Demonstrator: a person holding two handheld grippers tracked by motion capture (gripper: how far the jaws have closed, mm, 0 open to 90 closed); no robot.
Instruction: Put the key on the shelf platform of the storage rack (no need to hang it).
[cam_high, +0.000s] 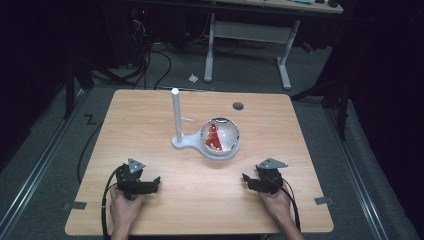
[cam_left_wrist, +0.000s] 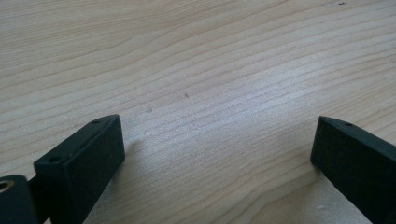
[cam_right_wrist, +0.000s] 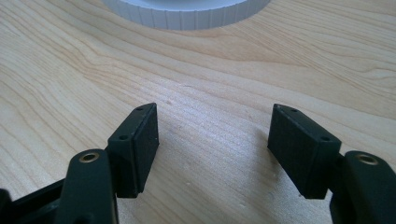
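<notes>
A clear globe (cam_high: 220, 136) with a red figure inside sits on a white round base (cam_high: 220, 151) at the table's middle. A white upright post (cam_high: 176, 115) rises from a foot joined to that base on its left. My left gripper (cam_high: 156, 182) rests low at the front left, held by a hand, and stands open over bare wood (cam_left_wrist: 219, 135). My right gripper (cam_high: 246, 178) rests at the front right, open with nothing between its jaws (cam_right_wrist: 212, 128). The base's ribbed white rim (cam_right_wrist: 187, 16) lies just ahead of the right gripper.
The wooden table (cam_high: 150, 125) has a dark round hole (cam_high: 238, 106) near its far edge. Beyond the table stand a white desk frame (cam_high: 247, 35) and cables on the floor. Black cables trail from both grippers off the front edge.
</notes>
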